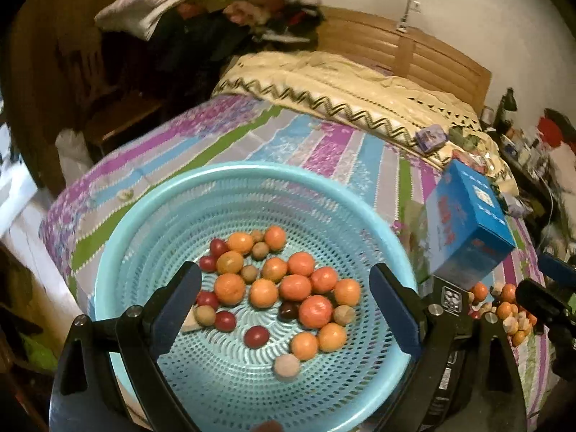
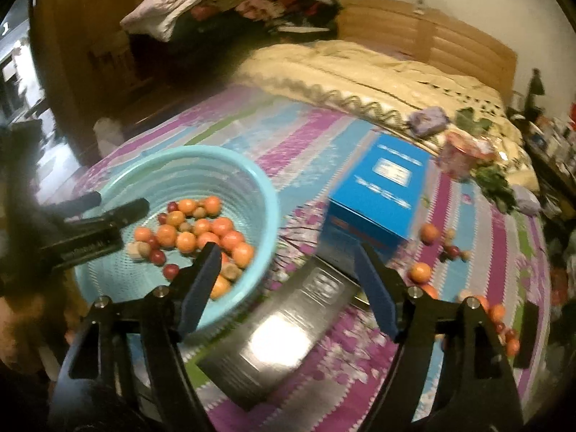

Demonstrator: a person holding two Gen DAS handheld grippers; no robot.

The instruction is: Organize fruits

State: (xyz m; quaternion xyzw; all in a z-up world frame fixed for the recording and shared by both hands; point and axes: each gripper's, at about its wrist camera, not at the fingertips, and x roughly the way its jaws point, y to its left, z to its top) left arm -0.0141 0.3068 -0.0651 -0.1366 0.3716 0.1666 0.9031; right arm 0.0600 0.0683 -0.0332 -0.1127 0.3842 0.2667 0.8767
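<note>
Your left tool [image 1: 284, 309] hangs over the round pale-blue perforated plastic basket [image 1: 151, 208], its blue-padded fingers spread wide with nothing between them. Inside the basket lies a cluster of small round fruits [image 1: 277, 284]: orange, dark red and tan ones, gathered near the basket's middle. The basket rests on the bed's purple, blue and green striped sheet [image 1: 252, 136]. Just right of the basket stands a blue rectangular cardboard box [image 1: 468, 230], and beyond the box, farther from the basket, a loose scatter of orange and tan fruits [image 1: 504, 306] lies on the sheet.

Your right tool [image 2: 288, 280] is held to the right of the basket [image 2: 252, 180], fingers likewise spread and empty, above a glossy black rectangular box [image 2: 280, 338] lying beside the basket. More loose fruits [image 2: 421, 271] lie right of that black box. This view is blurred.
</note>
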